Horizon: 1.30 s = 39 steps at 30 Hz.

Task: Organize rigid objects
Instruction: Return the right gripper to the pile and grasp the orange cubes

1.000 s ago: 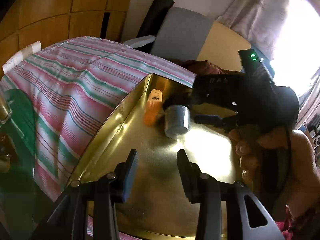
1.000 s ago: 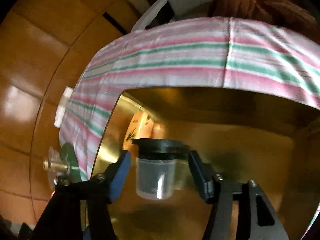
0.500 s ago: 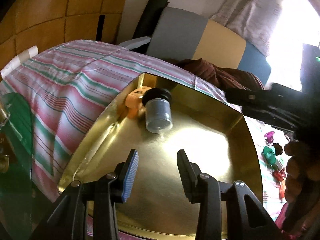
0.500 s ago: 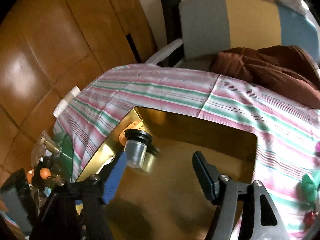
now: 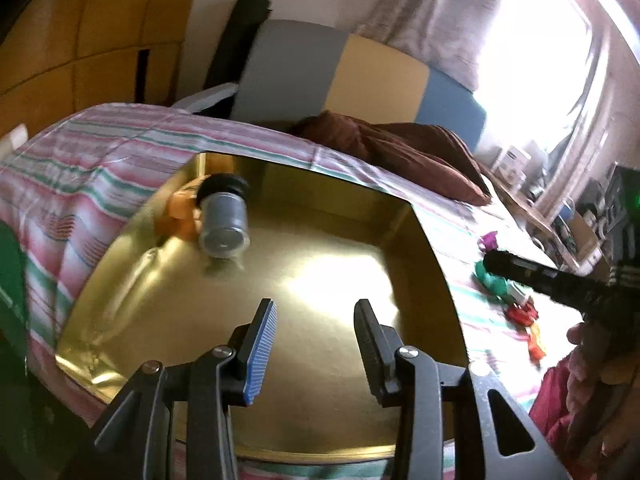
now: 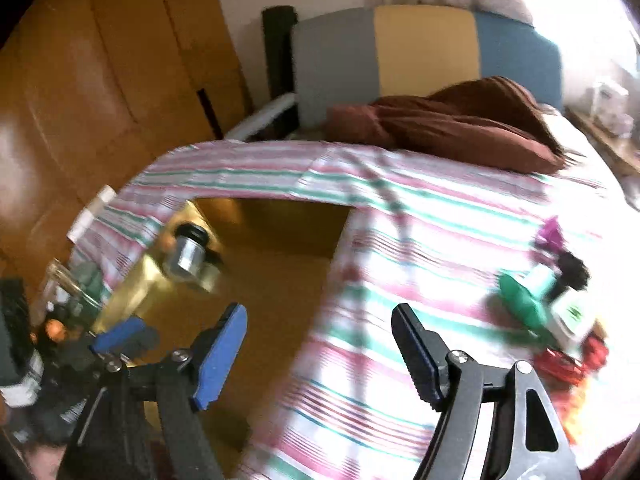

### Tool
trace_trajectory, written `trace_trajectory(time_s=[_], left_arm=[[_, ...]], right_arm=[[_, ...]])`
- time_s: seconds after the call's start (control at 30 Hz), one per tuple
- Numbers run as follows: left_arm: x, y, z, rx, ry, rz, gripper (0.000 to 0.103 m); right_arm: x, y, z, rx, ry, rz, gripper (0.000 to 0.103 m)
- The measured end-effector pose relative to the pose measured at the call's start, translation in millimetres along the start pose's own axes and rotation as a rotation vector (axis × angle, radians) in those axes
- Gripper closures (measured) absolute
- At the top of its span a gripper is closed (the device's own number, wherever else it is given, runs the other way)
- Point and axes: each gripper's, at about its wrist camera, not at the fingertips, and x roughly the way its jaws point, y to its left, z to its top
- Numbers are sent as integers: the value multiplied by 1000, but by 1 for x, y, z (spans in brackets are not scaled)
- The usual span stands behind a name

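Beyond your table's striped cloth (image 6: 400, 208) — pink, green and white — a brown bundle of fabric (image 6: 448, 124) lies against a headboard (image 5: 360, 76) panelled in grey, yellow and blue. To your left you see glossy wooden panelling (image 6: 100, 80); to your right, a pale curtain (image 5: 436, 12) hangs beside a bright window (image 5: 540, 60) — its glare washes out that corner.

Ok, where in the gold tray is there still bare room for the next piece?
Most of the gold tray floor is bare: everything right of and nearer than the black-capped jar and orange piece, which crowd the far left corner. The small toys are bunched on the striped cloth to the tray's right.
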Motion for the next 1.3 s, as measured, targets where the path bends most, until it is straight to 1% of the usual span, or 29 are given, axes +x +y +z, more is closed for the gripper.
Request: trace_trajectory(time_s=[0.07,0.23,0.43,0.53,0.57,0.63,0.7,0.8,0.83,0.87,0.9,0.97,1.0,1.07,1.23,1.27,1.3], left_arm=[[0,-8,-2,22,5,-7,63],[-1,-28,-4,87,7,-36,63],[-2,-50,-10,148,19,-72,63],[-3,-63,-14,189,26,-84,63],[-4,-67,-16,202,30,-88,63],[-5,-75,-19,228,34,-97,63],[-4,-81,-22,246,39,-102,63],[-5,-90,-25,266,46,-109,63],[-4,-94,-26,273,48,-111,63],[-4,-97,-27,278,51,-112,63],[-4,-98,-27,284,54,-115,63],[-4,-103,-28,297,60,-119,63],[-4,-106,-28,303,63,-119,63],[-4,-111,-29,314,70,-125,63],[0,-130,-29,352,97,-150,63],[0,-134,-29,362,102,-155,63],[2,-139,-29,373,108,-158,63]], right_arm=[[-3,-13,-12,14,9,-35,27],[-14,-59,-42,87,48,-124,27],[-34,-133,-62,219,85,-294,27],[-33,-171,-70,304,149,-380,27],[-32,-183,-72,324,163,-397,27],[-31,-196,-76,339,185,-404,27],[-28,-204,-78,340,206,-394,28],[-19,-207,-79,312,250,-366,29],[-15,-207,-80,290,272,-371,30],[-11,-207,-82,272,291,-385,35],[-6,-208,-83,254,311,-403,44],[-5,-211,-82,237,314,-384,47],[-6,-212,-80,227,322,-378,54],[-6,-217,-77,217,333,-361,63],[-3,-242,-66,224,342,-347,63],[-2,-248,-63,227,339,-346,70],[-1,-253,-60,228,334,-347,73]])
